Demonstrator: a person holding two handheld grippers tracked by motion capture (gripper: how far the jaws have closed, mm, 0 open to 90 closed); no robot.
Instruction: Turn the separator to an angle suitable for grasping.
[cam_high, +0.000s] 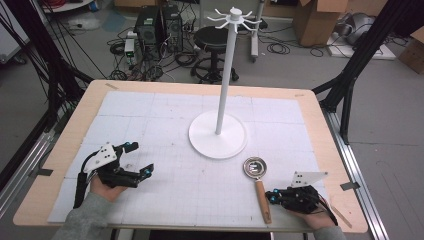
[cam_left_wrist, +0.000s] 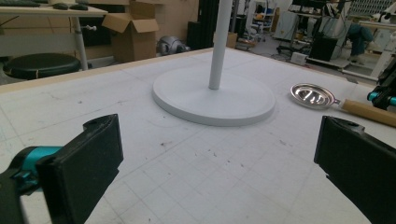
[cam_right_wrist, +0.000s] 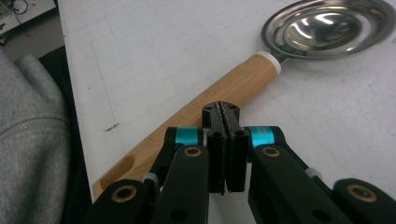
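Ladle (cam_high: 260, 182) is lying flat on the gridded mat (cam_high: 165, 130), just off the near right rim of the white stand's base (cam_high: 218, 136); steel bowl (cam_high: 255, 167) is pointing toward that base, wooden handle (cam_high: 263, 201) running away from it toward the person's edge of the table.

Right gripper (cam_high: 271, 196) is sitting just beside the handle, on the side away from the stand; in the right gripper view its jaws are pressed together with nothing between them, tips (cam_right_wrist: 224, 114) right at the handle's flank (cam_right_wrist: 219, 93) — touching or not, cannot tell.

Left gripper (cam_high: 136, 161) is resting well apart from the stand base on its other side, tongs spread wide and empty, looking toward the base (cam_left_wrist: 214, 100) and the bowl (cam_left_wrist: 312, 94).

Handling judgement: stiff throughout, probably light, with the weight sitting toward the metal bowl. The polished bowl looks slippery and shallow-rimmed, a poor hold. The wooden handle offers the friction; a round section may roll under the pads, so taking it crosswise, nearer the bowl end than the slotted tail (cam_right_wrist: 116, 170), should be keeping it from tipping. Jaws would need opening first.
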